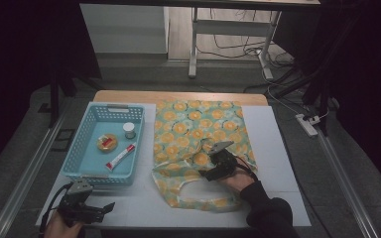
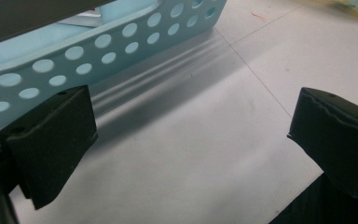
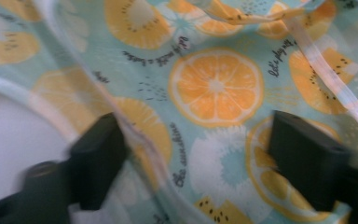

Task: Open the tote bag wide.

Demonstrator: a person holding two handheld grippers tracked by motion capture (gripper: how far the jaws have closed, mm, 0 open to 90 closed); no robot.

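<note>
A fabric bag point(image 1: 198, 129) printed with orange slices on pale green lies flat on the white table mat, its handles toward the near edge. My right gripper point(image 1: 209, 171) rests low on the bag's near part, by the handle opening. In the right gripper view its jaws point(image 3: 196, 154) stand apart with the printed cloth point(image 3: 214, 84) lying between them, and a hem runs past the left jaw. My left gripper point(image 1: 104, 210) sits at the table's near left corner, open, with nothing between its jaws point(image 2: 191, 126) but bare mat.
A light blue perforated basket point(image 1: 87, 174) stands left of the bag, its wall point(image 2: 98, 46) close ahead of the left gripper. It holds a round yellow tin point(image 1: 107, 143), a small white-lidded jar point(image 1: 129, 130) and a red-and-white tube point(image 1: 121, 156). White mat point(image 1: 273, 148) lies bare right of the bag.
</note>
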